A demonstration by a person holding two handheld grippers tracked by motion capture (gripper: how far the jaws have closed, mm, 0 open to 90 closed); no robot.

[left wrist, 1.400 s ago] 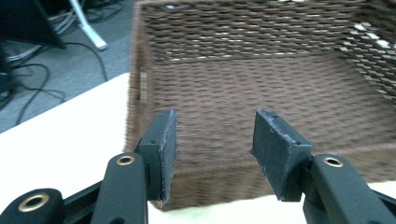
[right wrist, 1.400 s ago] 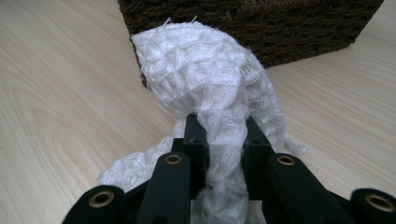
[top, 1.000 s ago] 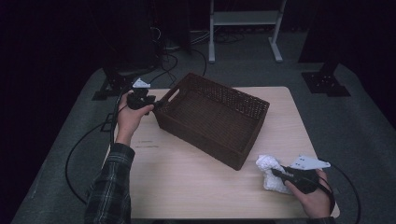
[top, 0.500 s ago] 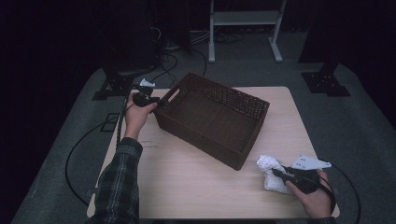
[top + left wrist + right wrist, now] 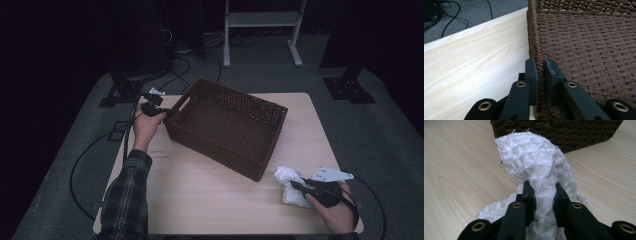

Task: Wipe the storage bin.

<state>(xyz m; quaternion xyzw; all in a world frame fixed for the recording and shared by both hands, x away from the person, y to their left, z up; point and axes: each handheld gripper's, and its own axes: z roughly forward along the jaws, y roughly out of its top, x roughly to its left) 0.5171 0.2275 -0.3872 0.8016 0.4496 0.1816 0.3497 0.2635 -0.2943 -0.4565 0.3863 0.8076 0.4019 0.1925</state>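
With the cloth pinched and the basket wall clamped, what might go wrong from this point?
1. The left gripper has just been closing its jaws on the thin wall of the brown woven wicker basket; a pull may tip or skew the basket rather than slide it.
2. The right gripper pinches only a bunched fold of the white knitted cloth, so the loose rest may drag on the light wooden table or snag the basket rim when lifted.

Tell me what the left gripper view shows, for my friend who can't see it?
The left gripper has just been closing its two black jaws on the rim of a brown woven basket, one jaw outside the wall and one inside. Pale wooden table lies beside the basket.
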